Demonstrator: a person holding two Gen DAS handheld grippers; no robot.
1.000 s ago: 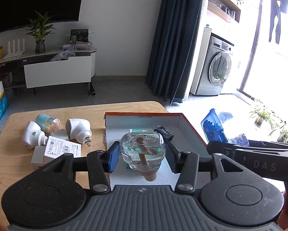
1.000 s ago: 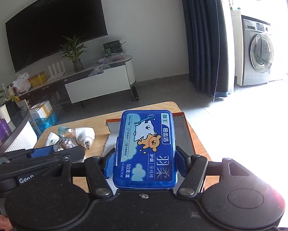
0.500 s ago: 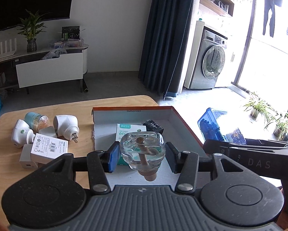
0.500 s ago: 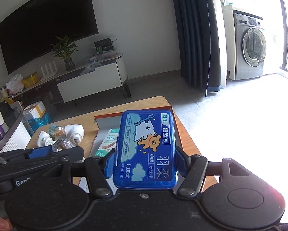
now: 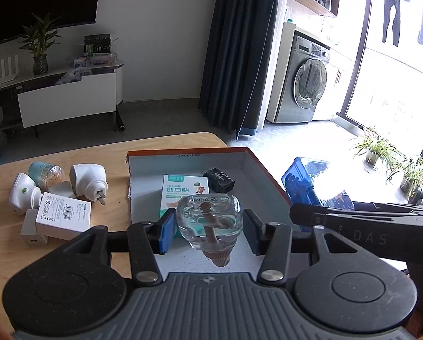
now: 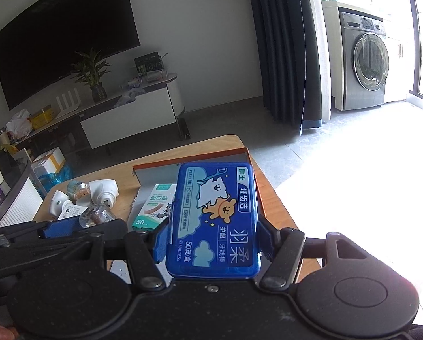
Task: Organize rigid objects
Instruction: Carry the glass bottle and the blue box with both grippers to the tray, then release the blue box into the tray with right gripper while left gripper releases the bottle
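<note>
My left gripper (image 5: 208, 231) is shut on a clear liquid bottle with a wick (image 5: 209, 221), held above the near part of an orange-rimmed cardboard box (image 5: 248, 158). The bottle also shows in the right wrist view (image 6: 96, 215). My right gripper (image 6: 214, 238) is shut on a blue floss-pick case (image 6: 215, 218), held above the box's right side (image 6: 247, 153). Inside the box lie a band-aid carton (image 5: 184, 192) and a black adapter (image 5: 220, 181).
On the wooden table (image 5: 7, 255) left of the box lie two white plug-in heaters (image 5: 88, 180), a toothpick jar (image 5: 46, 171), a labelled white carton (image 5: 64, 215) and a small white block (image 5: 33, 231). The table's far edge drops to the floor.
Both grippers have pulled back and up a little with their loads; the box and table items look farther away, and the band-aid carton has come into view.
</note>
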